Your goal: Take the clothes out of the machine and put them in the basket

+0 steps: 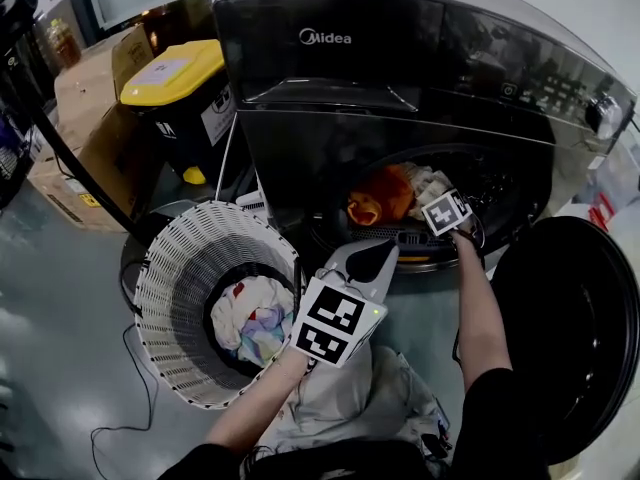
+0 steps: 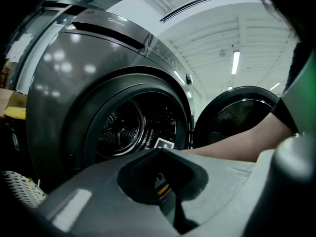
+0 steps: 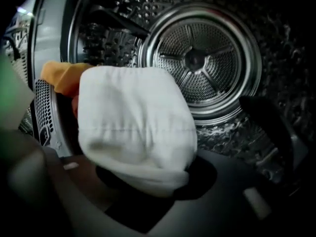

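Observation:
The grey front-loading machine [image 1: 400,88] stands with its round door [image 1: 570,328] swung open to the right. In the drum mouth lie an orange garment [image 1: 385,196] and a cream cloth [image 1: 425,180]. My right gripper [image 1: 440,200] reaches into the drum [image 3: 202,63] and is shut on the white cloth [image 3: 136,127]. The orange garment [image 3: 61,75] sits just left of it. My left gripper [image 1: 385,248] hangs outside, between the basket and the drum opening, shut and holding nothing. The white lattice basket [image 1: 175,268] stands at the left with pale, multicoloured clothes [image 1: 250,318] in it.
Cardboard boxes [image 1: 85,98] and a black bin with a yellow lid [image 1: 180,73] stand behind the basket. Cables [image 1: 130,368] trail over the grey floor at the left. A pale grey cloth [image 1: 370,398] lies low in front of the person. The open door [image 2: 242,112] blocks the right side.

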{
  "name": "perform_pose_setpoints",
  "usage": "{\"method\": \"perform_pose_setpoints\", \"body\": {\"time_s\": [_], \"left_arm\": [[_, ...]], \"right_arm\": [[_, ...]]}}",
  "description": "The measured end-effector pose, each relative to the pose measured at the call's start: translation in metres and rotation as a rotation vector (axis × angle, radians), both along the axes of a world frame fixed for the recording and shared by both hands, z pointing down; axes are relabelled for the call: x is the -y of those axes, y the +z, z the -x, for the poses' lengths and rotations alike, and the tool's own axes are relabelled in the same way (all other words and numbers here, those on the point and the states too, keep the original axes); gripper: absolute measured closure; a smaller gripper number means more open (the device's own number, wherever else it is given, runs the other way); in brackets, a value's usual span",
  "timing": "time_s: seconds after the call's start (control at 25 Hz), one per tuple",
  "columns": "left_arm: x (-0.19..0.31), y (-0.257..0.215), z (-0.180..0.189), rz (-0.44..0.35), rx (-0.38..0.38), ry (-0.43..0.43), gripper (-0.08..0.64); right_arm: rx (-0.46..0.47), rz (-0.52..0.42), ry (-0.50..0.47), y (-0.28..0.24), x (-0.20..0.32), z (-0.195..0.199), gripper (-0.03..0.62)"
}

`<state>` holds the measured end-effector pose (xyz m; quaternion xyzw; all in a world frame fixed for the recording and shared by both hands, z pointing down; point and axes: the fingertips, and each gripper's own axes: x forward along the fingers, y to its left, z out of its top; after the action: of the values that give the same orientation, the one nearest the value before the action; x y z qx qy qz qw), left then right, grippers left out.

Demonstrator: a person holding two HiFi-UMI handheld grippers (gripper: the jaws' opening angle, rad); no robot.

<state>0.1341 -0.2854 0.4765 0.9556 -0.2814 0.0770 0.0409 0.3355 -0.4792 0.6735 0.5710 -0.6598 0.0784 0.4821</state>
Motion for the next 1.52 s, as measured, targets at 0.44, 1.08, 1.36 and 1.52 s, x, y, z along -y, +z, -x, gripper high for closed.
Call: {"method": "perform_pose_setpoints", "body": {"time_s": [0.44,1.08,1.36,1.52], "left_arm": [[0.002,0.01,0.01,0.004,0.044,-0.017,0.56],[-0.012,0.011,0.006,-0.006,0.072,0.012,0.468],[-0.016,0.021,-0.015,0.002,0.092,0.039,0.38],[-0.014,0.03,-0.03,-0.005,0.115,0.052,0.308]], "right_arm": [[0.114,-0.299,0.057,-0.056,-0.027,0.01,0.445],[0.186,-0.646,-0.069,-0.197,-0.114,0.055,0.453],[0.266,-0.763,-0.157,-0.269,-0.162,0.081,0.454],[0.295,-0.787,-0.21,-0.299,-0.186,0.099,0.454]]}}
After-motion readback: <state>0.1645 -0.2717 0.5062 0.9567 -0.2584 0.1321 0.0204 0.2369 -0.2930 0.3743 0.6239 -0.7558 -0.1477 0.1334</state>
